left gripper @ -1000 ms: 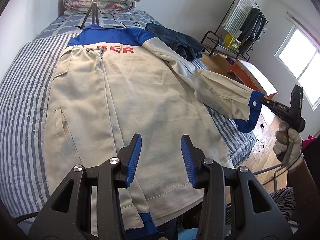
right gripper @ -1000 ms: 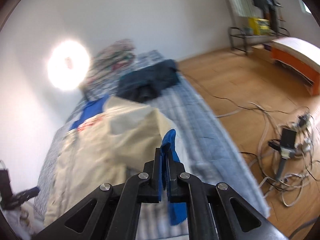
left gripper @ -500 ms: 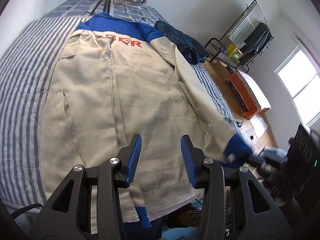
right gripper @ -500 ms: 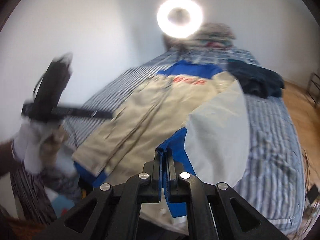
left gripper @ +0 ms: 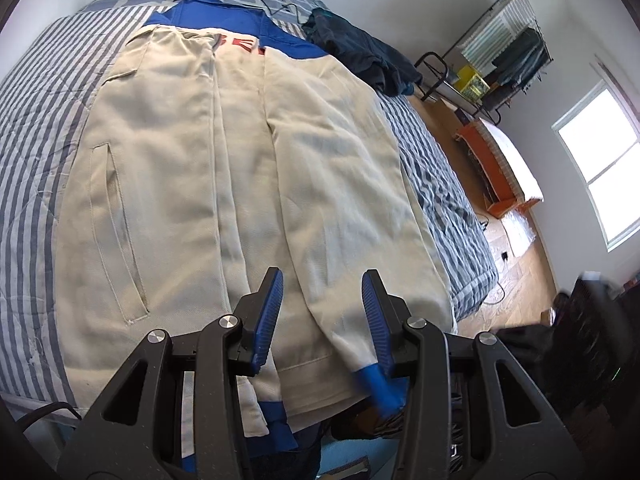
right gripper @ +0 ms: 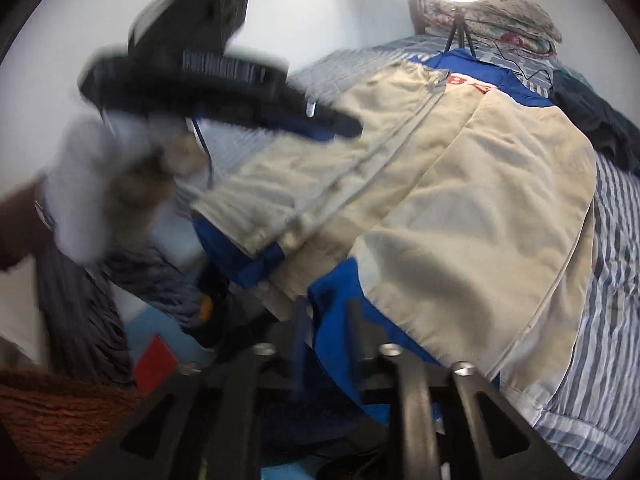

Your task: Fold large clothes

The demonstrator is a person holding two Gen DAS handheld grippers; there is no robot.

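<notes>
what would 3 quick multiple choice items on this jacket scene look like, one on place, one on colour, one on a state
1. Where does the dark blue garment lie?
A. on the bed beside the jacket's shoulder
B. on the clothes rack
C. on the floor

2. What colour is the cuff of the folded sleeve?
A. red
B. blue
C. grey

3. How does the left claw stand?
A. shut on the hem
B. shut on the cuff
C. open, with nothing pinched

Answers: 1 A, it sits on the striped bed next to the beige jacket. 2 B, the cuff at the sleeve's end is bright blue. 3 C, its blue pads stand apart above the cloth.
</notes>
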